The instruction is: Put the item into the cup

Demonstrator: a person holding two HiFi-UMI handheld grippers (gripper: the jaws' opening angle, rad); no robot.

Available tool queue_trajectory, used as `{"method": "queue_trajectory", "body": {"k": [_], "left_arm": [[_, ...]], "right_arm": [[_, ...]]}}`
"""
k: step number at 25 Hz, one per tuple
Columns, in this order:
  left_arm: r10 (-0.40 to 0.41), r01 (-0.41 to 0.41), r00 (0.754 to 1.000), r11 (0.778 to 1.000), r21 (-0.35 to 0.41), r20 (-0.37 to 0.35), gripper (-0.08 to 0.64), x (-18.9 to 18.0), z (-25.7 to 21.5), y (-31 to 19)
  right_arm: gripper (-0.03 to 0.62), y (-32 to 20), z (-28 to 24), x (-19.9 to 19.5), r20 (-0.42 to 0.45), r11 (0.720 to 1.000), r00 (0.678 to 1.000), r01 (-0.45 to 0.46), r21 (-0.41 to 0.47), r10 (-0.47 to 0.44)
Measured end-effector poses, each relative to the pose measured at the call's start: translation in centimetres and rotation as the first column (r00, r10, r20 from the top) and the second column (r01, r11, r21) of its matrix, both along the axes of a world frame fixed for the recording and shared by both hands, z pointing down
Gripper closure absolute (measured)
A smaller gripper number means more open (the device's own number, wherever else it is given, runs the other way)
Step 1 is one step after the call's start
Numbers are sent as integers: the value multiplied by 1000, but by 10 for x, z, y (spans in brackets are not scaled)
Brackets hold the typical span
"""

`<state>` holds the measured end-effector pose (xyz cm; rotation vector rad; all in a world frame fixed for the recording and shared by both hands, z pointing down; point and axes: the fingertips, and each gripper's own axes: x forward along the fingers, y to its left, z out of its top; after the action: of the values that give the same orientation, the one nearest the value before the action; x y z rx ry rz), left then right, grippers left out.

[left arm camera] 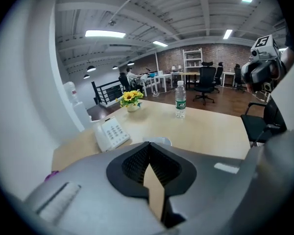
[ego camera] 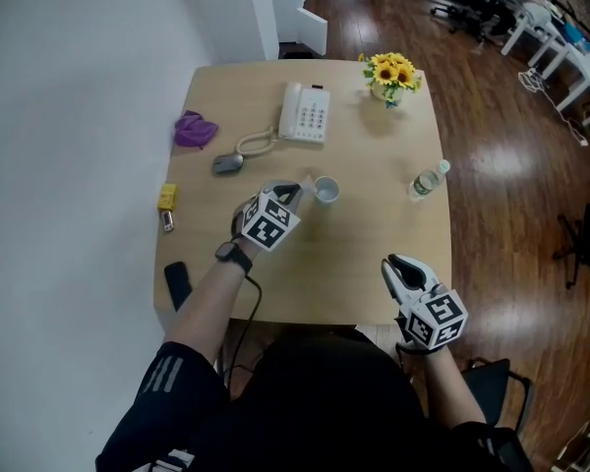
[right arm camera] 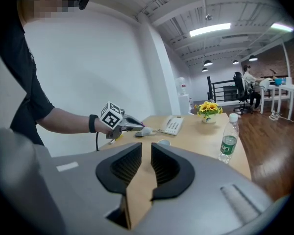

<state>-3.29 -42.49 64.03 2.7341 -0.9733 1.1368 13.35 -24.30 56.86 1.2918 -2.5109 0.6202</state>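
Observation:
A small white cup (ego camera: 325,191) stands upright near the middle of the wooden table (ego camera: 374,244). My left gripper (ego camera: 297,191) hovers just left of it, jaws shut, tips close to the rim. In the left gripper view the pads (left arm camera: 137,163) meet with nothing between them, and the cup's rim (left arm camera: 159,141) peeks out just beyond. I cannot tell what is inside the cup. My right gripper (ego camera: 393,264) rests at the table's front right edge, far from the cup (right arm camera: 162,142). Its jaws stand a narrow gap apart with nothing in them.
A white phone (ego camera: 306,113) and a pot of sunflowers (ego camera: 391,75) stand at the back. A water bottle (ego camera: 426,181) is at the right. On the left lie a grey mouse-like thing (ego camera: 228,163), a purple lump (ego camera: 195,129), a yellow item (ego camera: 167,197) and a black bar (ego camera: 177,283).

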Motion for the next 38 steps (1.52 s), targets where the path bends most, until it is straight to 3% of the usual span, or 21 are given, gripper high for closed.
{"method": "queue_trajectory", "body": {"k": [7, 16, 22, 29, 33, 38], "left_arm": [[99, -92, 988, 994, -61, 121, 565, 60, 47, -21], [146, -119, 962, 985, -128, 230, 565, 80, 99, -28], [162, -130, 955, 982, -140, 248, 543, 84, 104, -29], [140, -125, 974, 988, -94, 175, 514, 82, 75, -29], [110, -106, 992, 992, -67, 62, 472, 72, 35, -11], [63, -63, 996, 998, -13, -66, 436, 39, -23, 35]], "right_arm": [[523, 13, 11, 27, -1, 998, 998, -60, -28, 60], [523, 26, 25, 56, 6, 989, 991, -130, -67, 131], [523, 19, 22, 58, 10, 991, 993, -121, -61, 122], [523, 8, 17, 52, 12, 995, 996, -84, -43, 85], [523, 4, 11, 47, 14, 998, 998, -63, -30, 63], [523, 3, 2, 39, 14, 999, 999, -39, -11, 39]]}}
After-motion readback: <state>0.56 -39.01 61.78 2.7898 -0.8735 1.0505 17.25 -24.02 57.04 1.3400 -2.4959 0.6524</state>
